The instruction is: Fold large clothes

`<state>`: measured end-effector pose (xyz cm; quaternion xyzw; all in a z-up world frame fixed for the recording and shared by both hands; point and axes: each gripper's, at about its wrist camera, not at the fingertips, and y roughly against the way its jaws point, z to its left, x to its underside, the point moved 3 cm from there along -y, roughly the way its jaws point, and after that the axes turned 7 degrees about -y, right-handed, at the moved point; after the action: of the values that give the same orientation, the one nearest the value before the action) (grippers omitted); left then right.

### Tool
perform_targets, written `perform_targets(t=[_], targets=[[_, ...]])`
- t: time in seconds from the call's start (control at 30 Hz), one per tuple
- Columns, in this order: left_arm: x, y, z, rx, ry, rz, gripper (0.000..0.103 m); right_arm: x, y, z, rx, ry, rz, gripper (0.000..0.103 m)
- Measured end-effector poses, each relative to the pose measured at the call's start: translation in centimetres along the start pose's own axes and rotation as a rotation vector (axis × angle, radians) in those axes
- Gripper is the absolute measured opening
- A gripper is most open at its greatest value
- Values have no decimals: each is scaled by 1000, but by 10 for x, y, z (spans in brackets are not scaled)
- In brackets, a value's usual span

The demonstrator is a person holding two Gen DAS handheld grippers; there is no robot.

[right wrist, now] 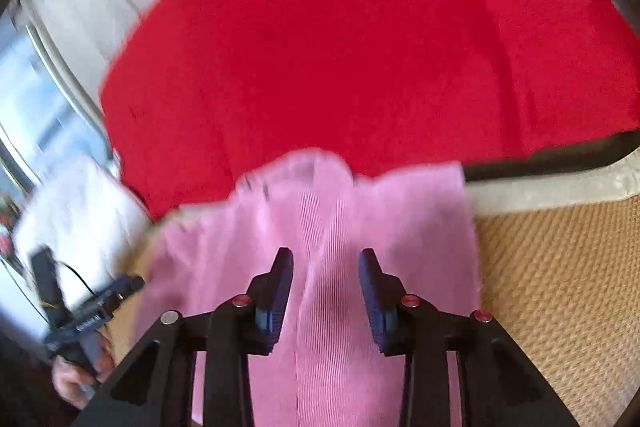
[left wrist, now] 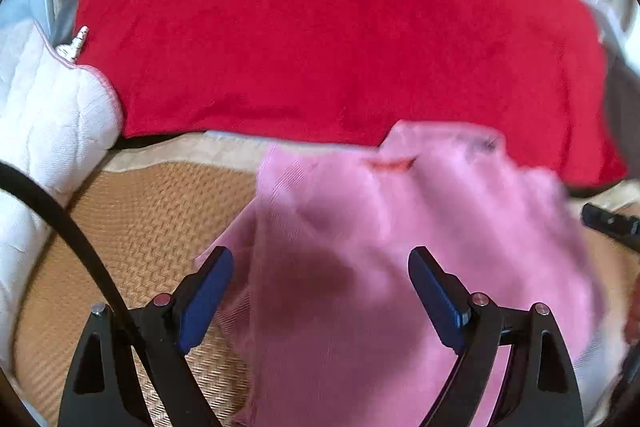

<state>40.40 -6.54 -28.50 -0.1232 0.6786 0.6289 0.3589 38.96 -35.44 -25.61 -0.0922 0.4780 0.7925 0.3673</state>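
Pink garment [left wrist: 400,247] lay on the woven mat [left wrist: 132,227], against the red cushion [left wrist: 320,39]; my left gripper [left wrist: 320,291] stood wide, my right gripper [right wrist: 326,291] partly open, gripping nothing, probably so the fold could settle

Right gripper [right wrist: 325,269] with jaws parted over a ribbed pink garment [right wrist: 320,227] on a woven tan mat [right wrist: 560,287], pads clear of the cloth, red blanket [right wrist: 360,47] behind, left gripper [right wrist: 88,311] in a hand [right wrist: 76,375] at lower left
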Motion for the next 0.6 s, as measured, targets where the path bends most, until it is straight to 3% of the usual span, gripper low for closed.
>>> perform_targets(t=[0.07,0.13,0.17,0.27,0.4,0.47,0.6], targets=[[9,-20,0,-47,-35,74,89,10,-31,0,31,0,74,37],[20,-41,4,-22,-27,162,90,19,-58,-11,105,-9,134,37],[21,-43,8,-3,1,165,90,22,-70,-17,105,-30,167,37],[14,-35,16,17,17,139,89,13,-60,-3,98,1,120,38],[1,-20,23,8,59,61,89,3,-44,31,-35,39,51,39],[0,-25,20,8,40,66,89,5,-51,51,-90,84,70,39],[11,-56,16,-43,12,166,90,32,-104,56,0,128,209,40]])
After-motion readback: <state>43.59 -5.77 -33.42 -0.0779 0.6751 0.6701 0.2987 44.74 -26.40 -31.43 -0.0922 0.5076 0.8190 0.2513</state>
